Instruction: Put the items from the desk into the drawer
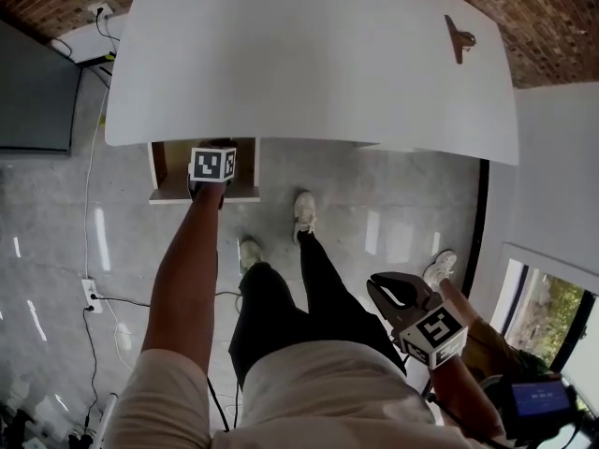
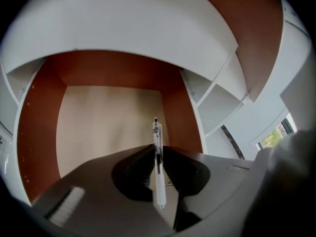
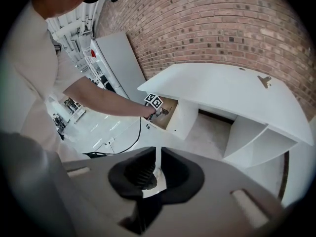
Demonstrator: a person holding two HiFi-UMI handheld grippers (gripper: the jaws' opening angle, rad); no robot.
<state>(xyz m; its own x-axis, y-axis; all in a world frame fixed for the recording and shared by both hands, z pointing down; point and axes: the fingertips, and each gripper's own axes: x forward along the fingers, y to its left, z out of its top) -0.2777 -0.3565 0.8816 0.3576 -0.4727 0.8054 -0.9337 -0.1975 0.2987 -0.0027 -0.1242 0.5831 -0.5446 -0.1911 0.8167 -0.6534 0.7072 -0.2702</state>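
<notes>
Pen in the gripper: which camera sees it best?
The left gripper view. The pen sits mid-picture, clamped in the left gripper over the open drawer. The head view hides it behind that gripper's marker cube; in the right gripper view it's too small to make out.

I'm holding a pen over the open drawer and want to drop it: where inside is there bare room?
The drawer floor is bare all over, bordered by its red-brown side walls and back; nowhere is crowded. The desk top is bare too, except a small brown object toward its right end.
</notes>
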